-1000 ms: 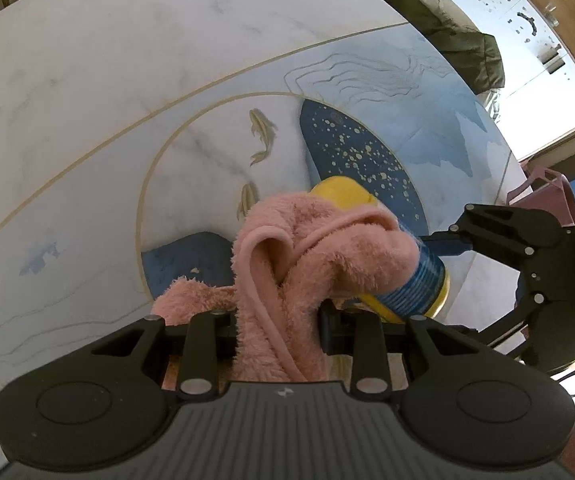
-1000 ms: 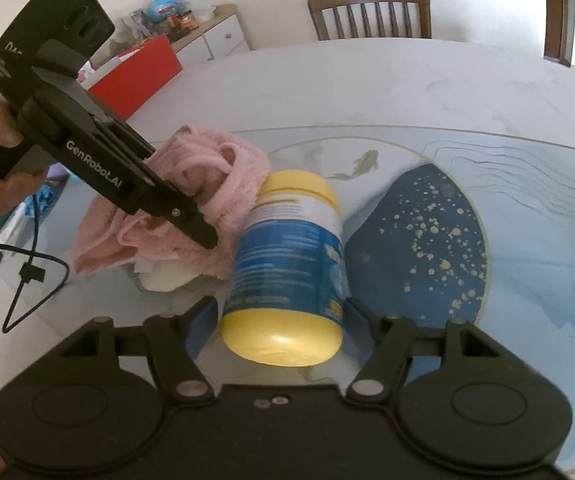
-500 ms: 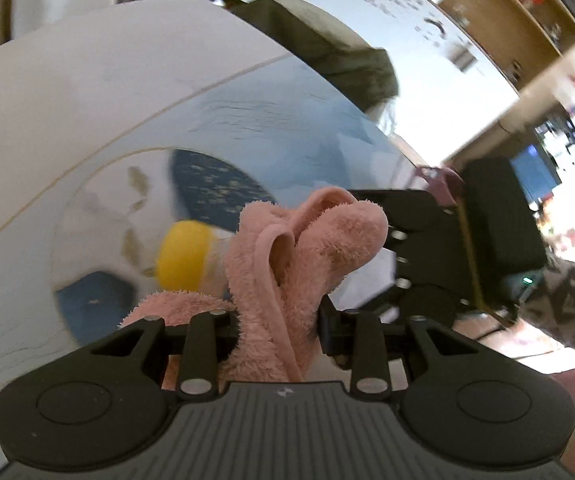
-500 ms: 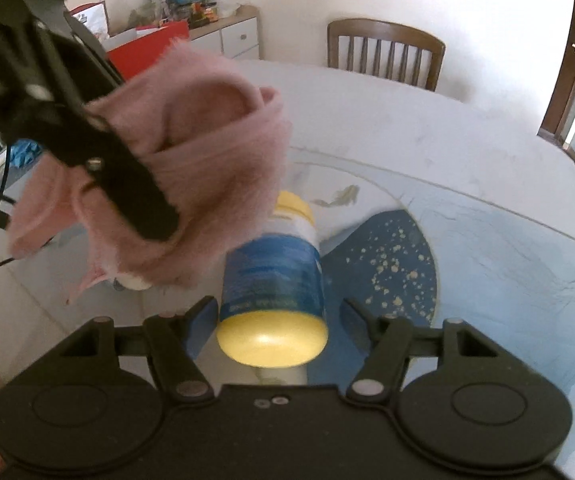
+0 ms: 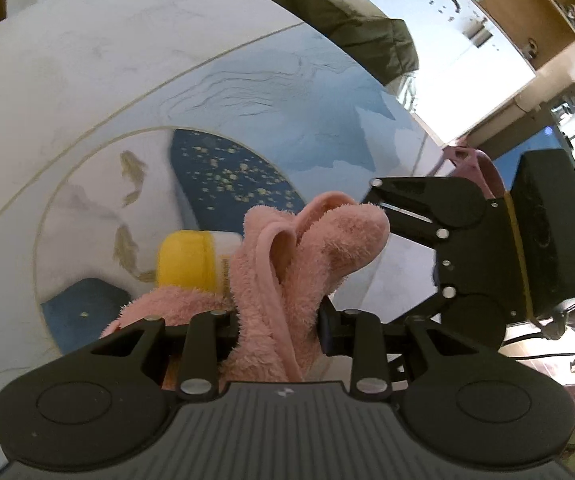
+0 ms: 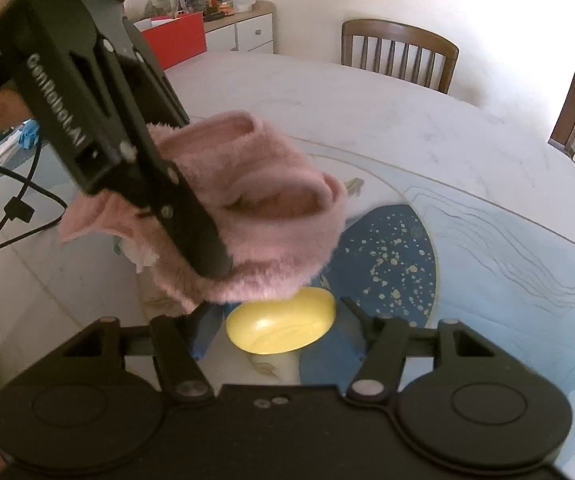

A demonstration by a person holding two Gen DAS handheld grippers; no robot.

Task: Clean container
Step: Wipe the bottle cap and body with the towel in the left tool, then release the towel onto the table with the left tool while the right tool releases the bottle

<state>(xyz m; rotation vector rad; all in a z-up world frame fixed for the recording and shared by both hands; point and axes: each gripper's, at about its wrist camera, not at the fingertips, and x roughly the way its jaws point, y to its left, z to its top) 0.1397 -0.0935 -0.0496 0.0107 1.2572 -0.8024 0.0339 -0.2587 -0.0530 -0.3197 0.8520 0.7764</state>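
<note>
A container with a yellow lid (image 5: 191, 260), a blue label and a yellow end (image 6: 279, 326) lies on its side between the fingers of my right gripper (image 6: 277, 314), which is shut on it above the table (image 6: 367, 120). My left gripper (image 5: 279, 324) is shut on a fluffy pink cloth (image 5: 307, 248). The cloth (image 6: 263, 220) drapes over the top of the container and hides its body in the right wrist view. One left finger (image 6: 191, 220) reaches down to the container's left side. The right gripper's black frame (image 5: 447, 236) shows behind the cloth.
The round marble table (image 5: 87, 60) has a blue speckled pattern (image 6: 387, 256). A wooden chair (image 6: 399, 52) stands at the far side, and an olive-green fabric (image 5: 347, 20) lies at another edge. A red box (image 6: 175, 36) and a cabinet are off the table. A black cable (image 6: 19, 200) hangs left.
The left gripper lifted the pink cloth from beside the container and brought it over the container's top. The container now points more steeply away from the right wrist camera.
</note>
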